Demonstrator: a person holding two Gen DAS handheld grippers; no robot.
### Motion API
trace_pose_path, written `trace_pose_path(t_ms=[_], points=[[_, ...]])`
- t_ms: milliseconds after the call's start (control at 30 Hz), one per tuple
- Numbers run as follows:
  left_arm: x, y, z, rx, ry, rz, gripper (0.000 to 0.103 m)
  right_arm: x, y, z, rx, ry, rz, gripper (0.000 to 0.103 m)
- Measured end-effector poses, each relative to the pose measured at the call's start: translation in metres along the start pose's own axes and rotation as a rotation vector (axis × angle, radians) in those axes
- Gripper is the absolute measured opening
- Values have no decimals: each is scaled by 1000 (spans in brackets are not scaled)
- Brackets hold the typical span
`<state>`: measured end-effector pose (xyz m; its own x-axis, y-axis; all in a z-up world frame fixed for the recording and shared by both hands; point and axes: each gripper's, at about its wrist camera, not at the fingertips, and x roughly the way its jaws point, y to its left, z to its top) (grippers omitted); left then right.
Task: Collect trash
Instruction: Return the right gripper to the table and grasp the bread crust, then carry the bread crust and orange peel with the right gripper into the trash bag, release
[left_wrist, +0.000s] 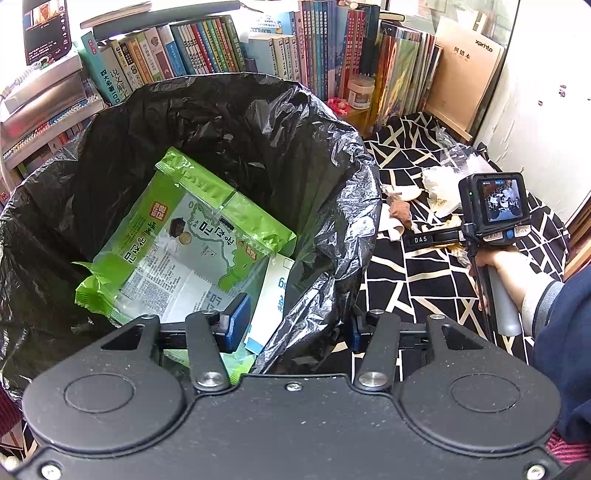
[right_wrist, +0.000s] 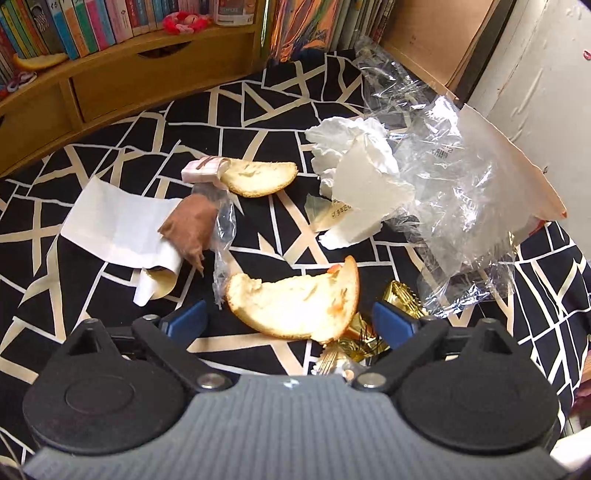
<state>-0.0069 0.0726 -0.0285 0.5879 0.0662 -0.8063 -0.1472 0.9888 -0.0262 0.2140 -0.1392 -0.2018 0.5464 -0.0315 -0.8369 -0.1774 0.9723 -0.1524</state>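
In the left wrist view a bin lined with a black trash bag (left_wrist: 221, 122) holds a green snack wrapper (left_wrist: 184, 240) and a white and blue box (left_wrist: 273, 295). My left gripper (left_wrist: 295, 326) is open and straddles the bag's near rim, with one blue pad inside and one outside. My right gripper (right_wrist: 290, 321) is open low over the patterned cloth. A curved piece of peel (right_wrist: 295, 302) lies between its pads, over a gold wrapper (right_wrist: 399, 295). Beyond lie a second peel (right_wrist: 258, 177), a brown wrapper (right_wrist: 192, 225), white paper (right_wrist: 110, 221), a crumpled tissue (right_wrist: 351, 147) and clear plastic (right_wrist: 461, 206).
The black and cream patterned cloth (right_wrist: 258, 110) covers the surface. A wooden shelf with drawers (right_wrist: 129, 74) and rows of books (left_wrist: 221, 48) line the back. A white wall (right_wrist: 546, 92) stands at the right. A hand and dark sleeve (left_wrist: 535, 288) hold the right gripper's handle.
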Motion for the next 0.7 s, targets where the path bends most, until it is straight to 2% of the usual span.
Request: trace_pose_path(t_ms=[167, 200, 300, 567, 700], points=[[1, 1, -1, -1, 1, -1, 49, -2, -1, 1, 20, -10, 18, 71], [1, 1, -1, -1, 1, -1, 49, -4, -1, 1, 19, -11, 19, 62], [1, 1, -1, -1, 1, -1, 49, -10, 2, 5, 22, -17, 24, 54], [1, 1, -1, -1, 1, -1, 49, -37, 22, 20, -16, -50, 26, 50], [1, 1, -1, 0, 0, 0, 50, -55, 32, 26, -36, -72, 60, 50]])
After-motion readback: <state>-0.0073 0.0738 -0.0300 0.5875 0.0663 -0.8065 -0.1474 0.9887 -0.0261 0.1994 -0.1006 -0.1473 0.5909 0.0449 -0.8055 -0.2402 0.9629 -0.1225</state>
